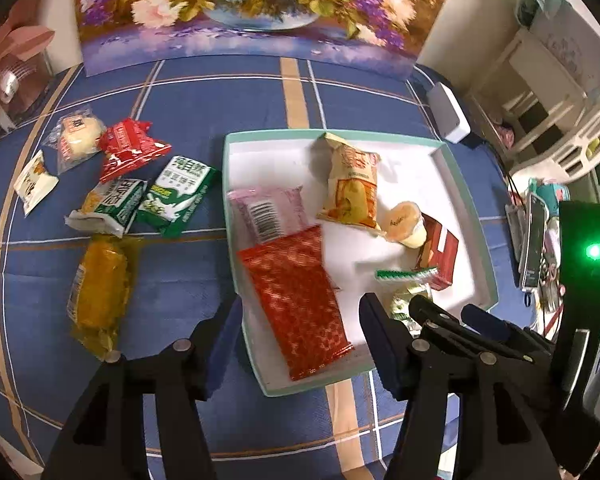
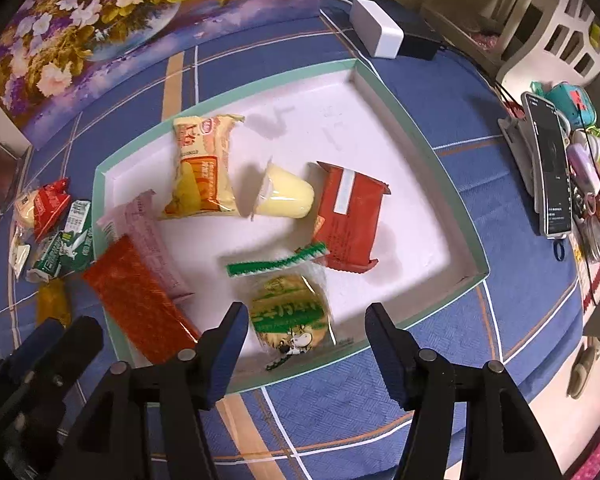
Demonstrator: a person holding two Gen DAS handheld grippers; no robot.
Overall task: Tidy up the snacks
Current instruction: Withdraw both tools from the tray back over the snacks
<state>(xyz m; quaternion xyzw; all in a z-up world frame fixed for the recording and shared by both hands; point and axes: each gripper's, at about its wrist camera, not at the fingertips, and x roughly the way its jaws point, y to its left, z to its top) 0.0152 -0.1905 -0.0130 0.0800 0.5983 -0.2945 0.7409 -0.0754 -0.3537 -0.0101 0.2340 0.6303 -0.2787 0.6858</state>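
Between the left fingers (image 1: 300, 322), which stand apart and press on nothing, lies a long red patterned plastic snack packet (image 1: 300, 304) inside the shallow white cardboard tray with a teal rim (image 1: 466, 200). Beyond that packet's far end lies a pink wrapper with a barcode (image 1: 266, 212), and farther off a yellow snack bag (image 1: 352, 188). Outside the left finger, on the blue checked tabletop (image 1: 220, 92), lie a translucent yellow packet (image 1: 98, 292) and two green-and-white packets (image 1: 140, 200).

Under the right fingers (image 2: 307, 320), likewise apart and empty, sits a round green-and-gold biscuit in clear wrap (image 2: 290, 312), closer to the left finger. Just beyond it lie a pale yellow jelly cup (image 2: 284, 196) on its side and a red rectangular packet (image 2: 350, 214).
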